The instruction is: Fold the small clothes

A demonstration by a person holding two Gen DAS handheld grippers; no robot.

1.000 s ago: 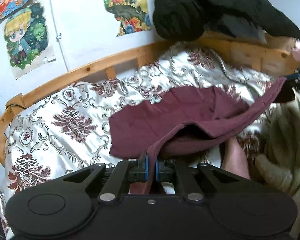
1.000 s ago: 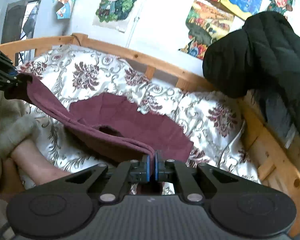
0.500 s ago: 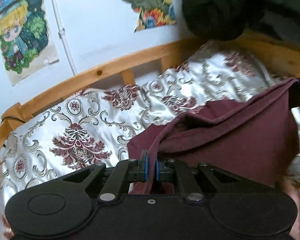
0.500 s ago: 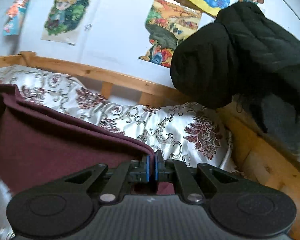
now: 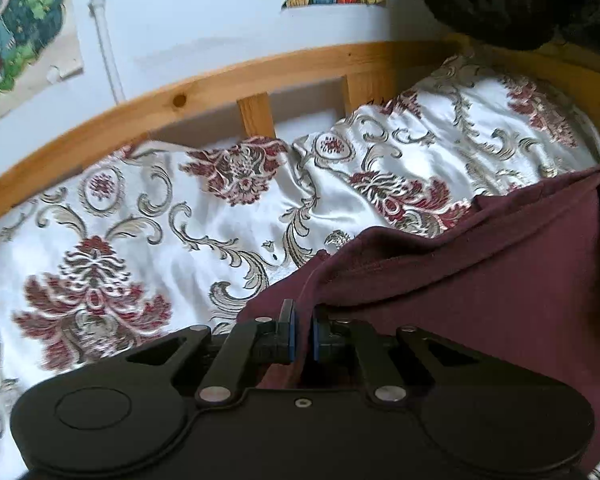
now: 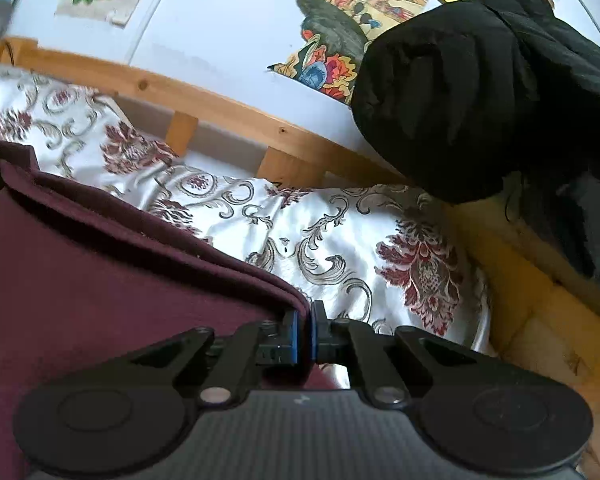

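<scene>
A maroon garment (image 5: 480, 280) hangs stretched between my two grippers above the patterned bedspread (image 5: 140, 232). My left gripper (image 5: 303, 330) is shut on one corner of its hem, and the cloth spreads to the right of the jaws. In the right wrist view the same maroon garment (image 6: 92, 272) fills the left side, with my right gripper (image 6: 304, 326) shut on its other corner. The fabric's lower part is hidden behind both gripper bodies.
A wooden bed rail (image 5: 204, 96) runs along the far side of the bedspread (image 6: 340, 240), against a white wall with posters (image 6: 340, 40). A black padded jacket (image 6: 480, 92) lies piled at the right end over the wooden frame (image 6: 548, 312).
Both grippers have carried the maroon garment forward toward the rail and lower. The part that lay spread on the bedspread has passed out of view, and the garment now hangs between the jaws.
</scene>
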